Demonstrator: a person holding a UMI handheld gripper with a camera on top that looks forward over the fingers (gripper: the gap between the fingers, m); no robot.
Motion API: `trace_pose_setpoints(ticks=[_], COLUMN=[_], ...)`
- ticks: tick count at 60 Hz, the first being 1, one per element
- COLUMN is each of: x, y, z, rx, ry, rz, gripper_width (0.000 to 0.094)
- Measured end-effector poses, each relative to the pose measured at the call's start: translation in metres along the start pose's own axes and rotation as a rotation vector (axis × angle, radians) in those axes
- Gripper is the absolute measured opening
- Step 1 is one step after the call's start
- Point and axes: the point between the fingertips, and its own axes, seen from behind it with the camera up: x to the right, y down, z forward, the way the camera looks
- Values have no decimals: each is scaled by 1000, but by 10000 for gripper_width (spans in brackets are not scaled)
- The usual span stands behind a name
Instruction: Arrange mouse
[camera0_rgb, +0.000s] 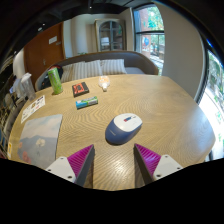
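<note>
The tool (113, 160) is held wide apart above the wooden tabletop (160, 105), nothing gripped. The mouse (125, 126) is seen just ahead of the fingers, resting on the tabletop, a mat (38, 137) well apart from it.

Hand-held gripper (113, 160) held level, fingers spread apart, magenta pads (79, 161) facing inward

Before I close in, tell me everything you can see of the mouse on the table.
The white-topped computer mouse with a dark blue base lies flat on the round, light wooden table, on nothing but the bare tabletop. Its shell looks like smooth plastic; no cable shows. It rests just ahead of the open hand-held gripper, slightly right of the gap between the fingers, and nothing touches it.
</note>
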Motion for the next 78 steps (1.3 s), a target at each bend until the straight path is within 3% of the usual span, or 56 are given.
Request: trace_pose_setpoints(ticks=[27,31,35,49,54,60,65,70,78], x=[-16,-21,-23,-20,-21,-69,-137,-204,-285], y=[-68,-72,-74,-72,-119,-187,-212,-200,-126], z=[74,79,81,74,34,-20,-44,-51,-26], rx=[100,118,126,-17,79,214,267,268,174], ry=[-83,-82,-72,-37,4,-7,-64,-100,-121], rz=[-107,-102,-94,9,53,19,-23,-69,-82], gripper_width=[823,735,538,428,428,427,426,426,424])
